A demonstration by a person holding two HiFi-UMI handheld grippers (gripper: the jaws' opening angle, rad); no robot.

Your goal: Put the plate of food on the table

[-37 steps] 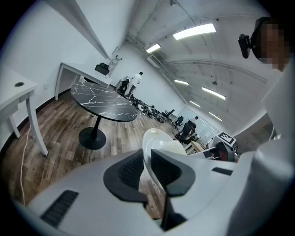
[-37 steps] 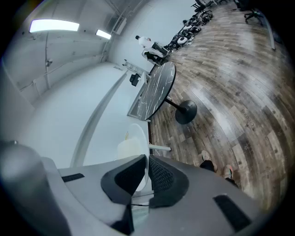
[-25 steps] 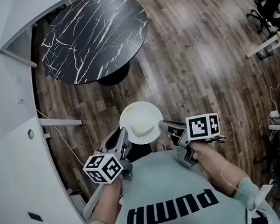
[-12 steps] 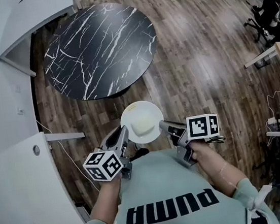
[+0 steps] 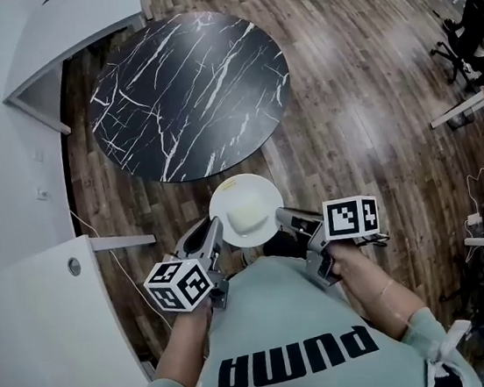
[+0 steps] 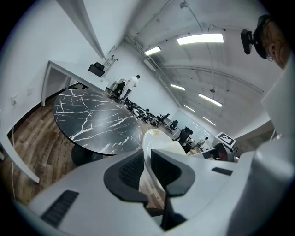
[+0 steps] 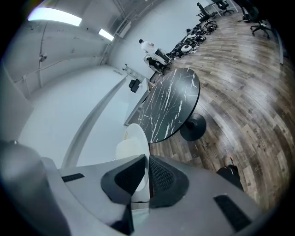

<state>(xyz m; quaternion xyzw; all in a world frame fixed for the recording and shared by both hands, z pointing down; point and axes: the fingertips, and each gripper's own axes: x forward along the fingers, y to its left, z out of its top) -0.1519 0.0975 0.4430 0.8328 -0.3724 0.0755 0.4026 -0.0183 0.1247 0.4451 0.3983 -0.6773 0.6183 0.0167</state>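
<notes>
The plate of food [image 5: 244, 210] hangs level over the floor [image 5: 366, 127], just short of the round black counter [image 5: 189, 93], its opposite rims clamped by the left hand-held gripper [image 5: 215, 236] and right hand-held gripper [image 5: 283, 220], probably so the food cannot tip.

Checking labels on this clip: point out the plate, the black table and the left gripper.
plate [image 5: 264, 190]: head view, its bare upper rim.
black table [image 5: 189, 93]: head view, middle of its top.
left gripper [image 6: 147, 159]: left gripper view, between its fingertips.

plate [image 5: 245, 210] between left claw [image 5: 215, 232] and right claw [image 5: 283, 219], table [image 5: 189, 93] ahead of it
</notes>
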